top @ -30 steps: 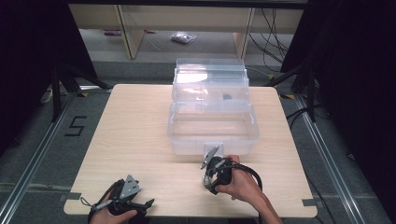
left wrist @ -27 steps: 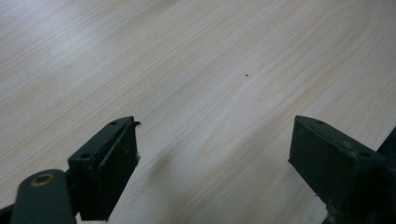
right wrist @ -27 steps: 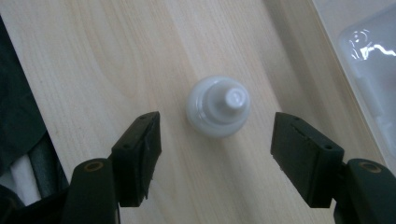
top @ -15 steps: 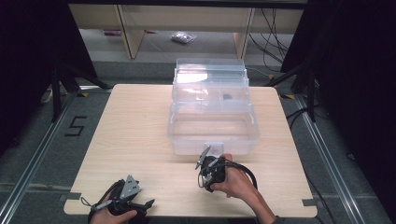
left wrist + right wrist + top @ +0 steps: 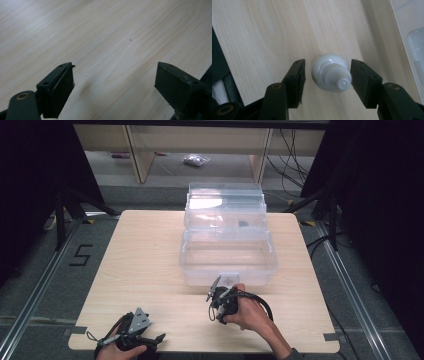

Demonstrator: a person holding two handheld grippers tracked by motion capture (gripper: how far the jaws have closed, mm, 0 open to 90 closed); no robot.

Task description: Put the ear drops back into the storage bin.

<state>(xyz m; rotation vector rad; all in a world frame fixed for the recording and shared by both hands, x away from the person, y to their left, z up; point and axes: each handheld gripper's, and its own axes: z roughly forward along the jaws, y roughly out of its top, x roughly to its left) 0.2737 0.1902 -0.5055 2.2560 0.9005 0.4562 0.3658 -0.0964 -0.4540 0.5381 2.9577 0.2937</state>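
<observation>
White bottle [image 5: 331,73] sat between the right gripper [image 5: 327,75] fingers, closing but not quite touching; being round, it could've squirted out sideways. Left gripper [image 5: 113,82] gaped, empty.

Right gripper [image 5: 218,292] beside clear box [image 5: 227,252]
</observation>
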